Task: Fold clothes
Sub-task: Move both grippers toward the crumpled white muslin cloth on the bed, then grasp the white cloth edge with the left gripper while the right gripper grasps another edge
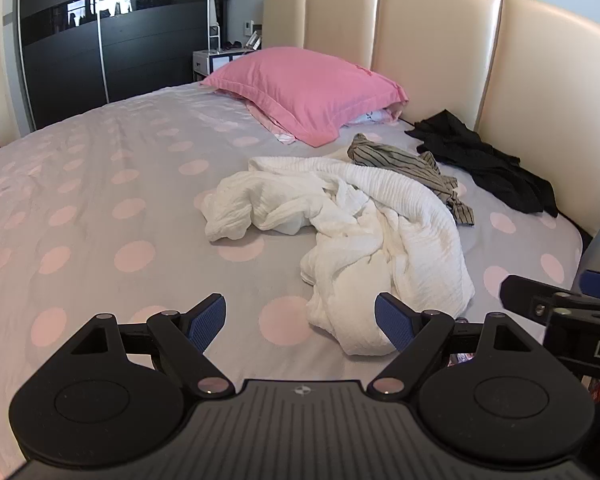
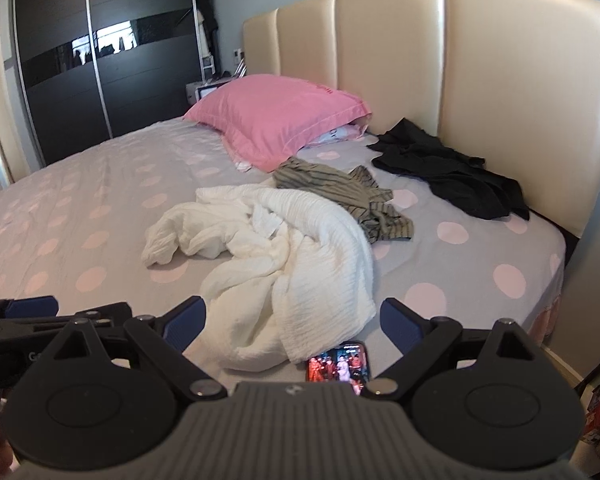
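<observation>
A crumpled white garment [image 1: 352, 232] lies in a heap on the polka-dot bed sheet [image 1: 100, 200]; it also shows in the right wrist view [image 2: 284, 252]. Behind it lie a striped olive garment [image 1: 412, 168] [image 2: 340, 196] and a black garment [image 1: 480, 160] [image 2: 448, 172] near the headboard. My left gripper [image 1: 300, 322] is open and empty, just short of the white heap's near end. My right gripper [image 2: 294, 326] is open and empty, its jaws either side of the white garment's near edge, above it. The right gripper's finger shows at the left wrist view's right edge [image 1: 540, 300].
A pink pillow [image 1: 308, 88] [image 2: 276, 116] rests against the cream padded headboard [image 1: 440, 40] [image 2: 500, 60]. A phone with a lit screen [image 2: 340, 364] lies on the bed beside the white garment's near edge. A dark sliding wardrobe [image 1: 100, 40] and a nightstand [image 1: 216, 60] stand beyond the bed.
</observation>
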